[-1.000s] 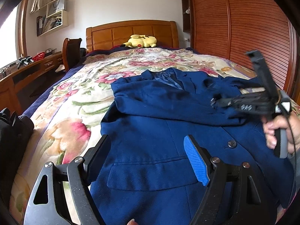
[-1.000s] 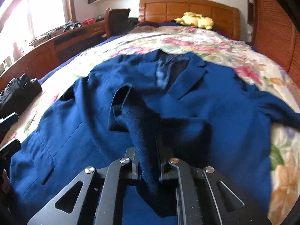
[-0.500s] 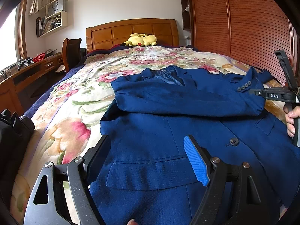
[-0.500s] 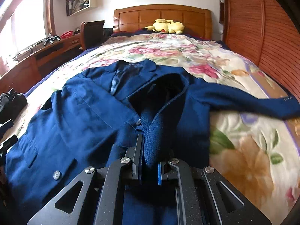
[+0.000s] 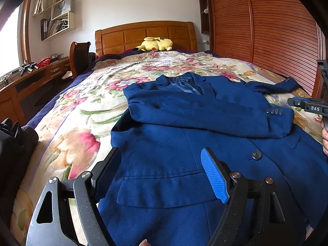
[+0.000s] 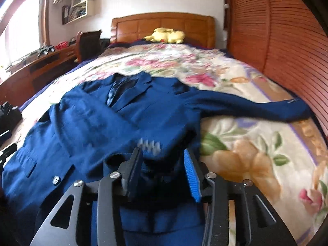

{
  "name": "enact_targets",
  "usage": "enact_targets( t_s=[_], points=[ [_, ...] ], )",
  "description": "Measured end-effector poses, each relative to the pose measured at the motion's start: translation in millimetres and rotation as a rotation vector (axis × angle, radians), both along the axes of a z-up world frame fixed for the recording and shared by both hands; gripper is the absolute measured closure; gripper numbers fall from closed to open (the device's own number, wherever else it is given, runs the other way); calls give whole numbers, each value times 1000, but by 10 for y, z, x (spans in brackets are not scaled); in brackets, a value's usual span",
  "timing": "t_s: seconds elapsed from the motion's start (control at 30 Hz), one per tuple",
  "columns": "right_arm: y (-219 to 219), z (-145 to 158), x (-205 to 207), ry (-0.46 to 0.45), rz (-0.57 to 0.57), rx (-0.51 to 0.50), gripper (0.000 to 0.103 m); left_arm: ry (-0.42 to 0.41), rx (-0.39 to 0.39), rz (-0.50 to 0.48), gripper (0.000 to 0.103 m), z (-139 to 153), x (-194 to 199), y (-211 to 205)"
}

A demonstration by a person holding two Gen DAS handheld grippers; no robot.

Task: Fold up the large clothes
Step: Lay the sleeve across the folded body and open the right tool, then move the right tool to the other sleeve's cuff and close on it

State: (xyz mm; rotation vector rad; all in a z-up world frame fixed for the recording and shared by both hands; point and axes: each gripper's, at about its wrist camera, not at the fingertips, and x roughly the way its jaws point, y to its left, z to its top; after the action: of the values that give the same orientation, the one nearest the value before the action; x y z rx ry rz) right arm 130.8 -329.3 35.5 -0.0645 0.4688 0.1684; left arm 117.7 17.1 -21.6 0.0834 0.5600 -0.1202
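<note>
Bed (image 5: pixel 86 110) under a floral cover, filling the middle of both views, wooden headboard (image 5: pixel 143 34) at 12 o'clock. Slatted wooden wardrobe (image 5: pixel 266 30) along the side at 2 o'clock, desk (image 5: pixel 30 82) with a chair (image 5: pixel 79 59) at 9 to 10 o'clock, wall shelves (image 5: pixel 59 20) at 11 o'clock. Blue jacket (image 5: pixel 205 143) spread face up on the cover, collar toward 12 o'clock, hem toward 6 o'clock. One sleeve (image 5: pixel 205 112) folded across the chest, cuff with its row of small buttons ending at 3 o'clock in the left view; in the right view that cuff (image 6: pixel 151 145) lying just ahead of the fingertips, blurred. Other sleeve (image 6: pixel 246 106) stretched out flat over the cover toward 2 o'clock in the right view. Dark bag (image 5: pixel 14 143) at the bed edge, 9 o'clock. Left gripper (image 5: pixel 164 176) low over the hem near the flap pocket (image 5: pixel 168 190), jaws wide apart, nothing between them. Right gripper (image 6: pixel 162 166) over the jacket's edge, jaws parted about halfway, gripping nothing; same tool seen in the left view at 3 o'clock (image 5: pixel 307 106). Yellow plush toy (image 5: pixel 155 44) against the headboard at 12 o'clock. Dark front button (image 5: pixel 256 155) at 4 o'clock of the left view's centre.
</note>
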Motion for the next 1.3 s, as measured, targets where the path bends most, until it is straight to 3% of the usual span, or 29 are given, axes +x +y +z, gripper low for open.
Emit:
enact_targets(
  t_s=[0.5,0.73,0.9,1.3],
  points=[
    [-105,-22,-469,-29,29,-11,53,-54,17,-26,22,249,-258,-114],
    [-165,64,-790,-62,56,-4,53,-79,25,-35,22,531,-473,-290],
    [-206,182,-1096,-82,69,34,53,-49,5,-22,22,696,-630,-330],
    [-571,436,-1722,-111,55,-19,53,-88,-16,-31,22,1351,-910,-347]
  ],
)
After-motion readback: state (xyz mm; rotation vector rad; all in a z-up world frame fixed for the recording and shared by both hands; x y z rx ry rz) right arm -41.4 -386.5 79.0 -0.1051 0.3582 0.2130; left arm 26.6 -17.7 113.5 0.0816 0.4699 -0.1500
